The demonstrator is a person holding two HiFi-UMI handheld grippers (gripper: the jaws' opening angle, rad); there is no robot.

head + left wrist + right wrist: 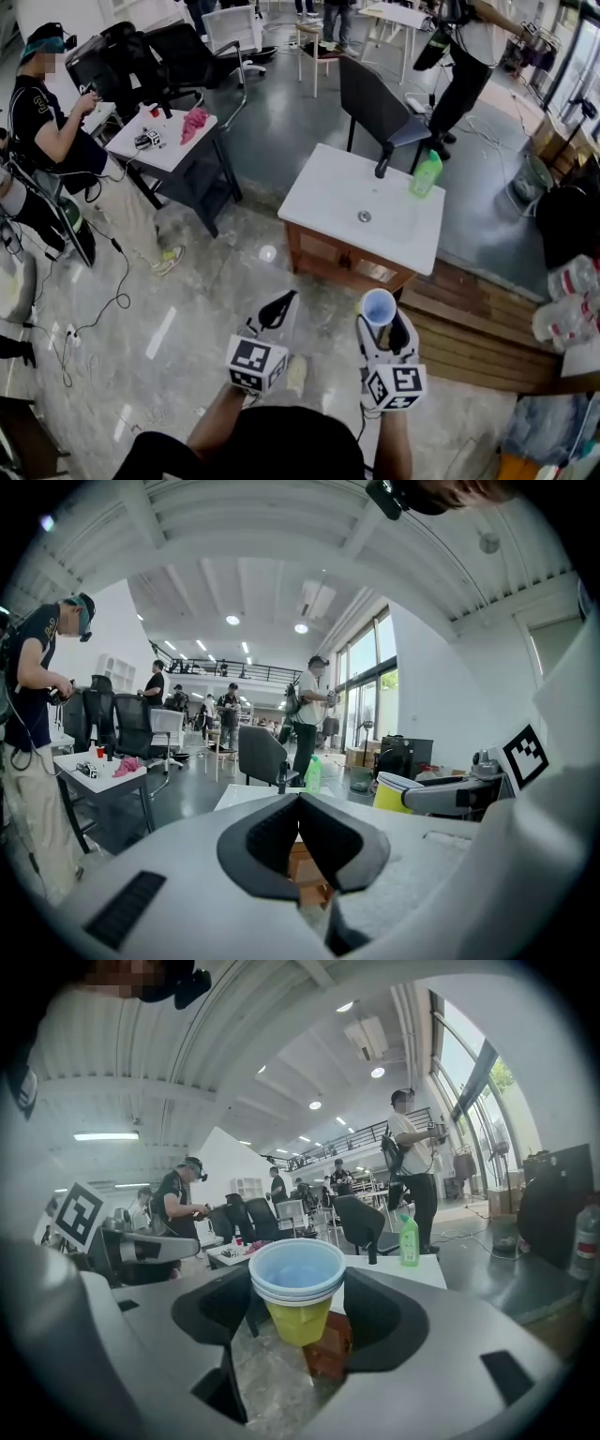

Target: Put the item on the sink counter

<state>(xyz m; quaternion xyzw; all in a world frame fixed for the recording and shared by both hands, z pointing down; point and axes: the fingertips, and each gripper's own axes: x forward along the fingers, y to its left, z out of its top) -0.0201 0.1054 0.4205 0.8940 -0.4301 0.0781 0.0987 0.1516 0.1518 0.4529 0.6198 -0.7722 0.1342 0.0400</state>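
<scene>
Sink surface (pixel 323 192) is well ahead; stacked cups (pixel 298 1288) clamped in the right gripper (pixel 300 1321) could be jolted loose; left gripper (pixel 300 808) is closed, empty.

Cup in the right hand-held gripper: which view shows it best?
Right gripper view: the cup sits centred between the jaws, pale blue rim and yellow body clear. Head view shows only its rim from above. Left gripper view catches just its side at the right.
</scene>
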